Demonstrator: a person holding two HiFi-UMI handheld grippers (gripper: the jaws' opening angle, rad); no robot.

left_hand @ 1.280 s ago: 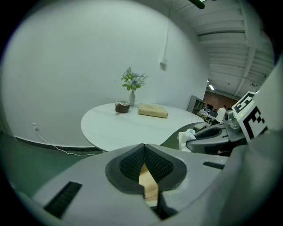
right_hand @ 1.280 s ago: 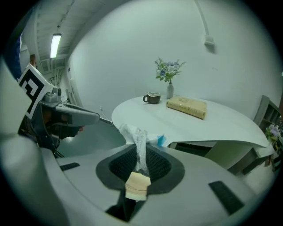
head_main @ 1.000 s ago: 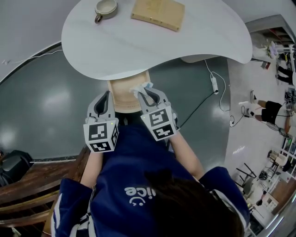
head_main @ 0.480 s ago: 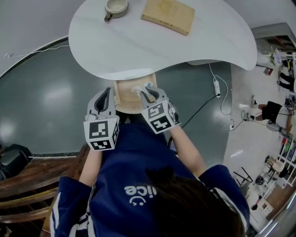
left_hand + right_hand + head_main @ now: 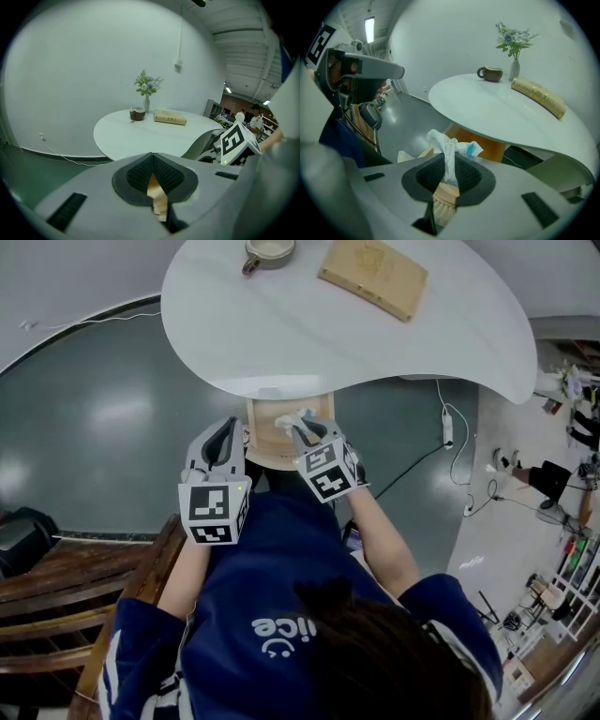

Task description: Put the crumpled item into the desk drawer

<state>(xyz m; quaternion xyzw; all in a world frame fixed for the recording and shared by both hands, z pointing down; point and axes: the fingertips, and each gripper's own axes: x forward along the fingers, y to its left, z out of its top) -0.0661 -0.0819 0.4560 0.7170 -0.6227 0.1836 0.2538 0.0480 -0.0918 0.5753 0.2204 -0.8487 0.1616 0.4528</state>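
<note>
The crumpled item (image 5: 446,149), a twisted wad of white paper with a small blue patch, is pinched between the narrow-set jaws of the right gripper (image 5: 449,174); its loose end stands up above the pads. In the head view we see the same wad (image 5: 294,418) at the tip of the right gripper (image 5: 305,431), lying over the open desk drawer (image 5: 269,439). Whether the paper touches the drawer's wood we cannot tell. The drawer, of pale wood (image 5: 485,144), is pulled out from under the near edge of the white table (image 5: 375,348). The left gripper (image 5: 223,435) is held just beside the drawer's left edge; in its own view we find the left gripper (image 5: 153,160) with jaws together at the tips and nothing between them, a strip of the drawer's wood showing behind. On the table's far side stand a mug (image 5: 269,249) and a flat wooden block (image 5: 373,277), well apart from the drawer; a vase of flowers (image 5: 514,44) stands beside the mug. The person in a dark blue top (image 5: 281,615) fills the lower head view, over a grey-green floor (image 5: 103,418)
</note>
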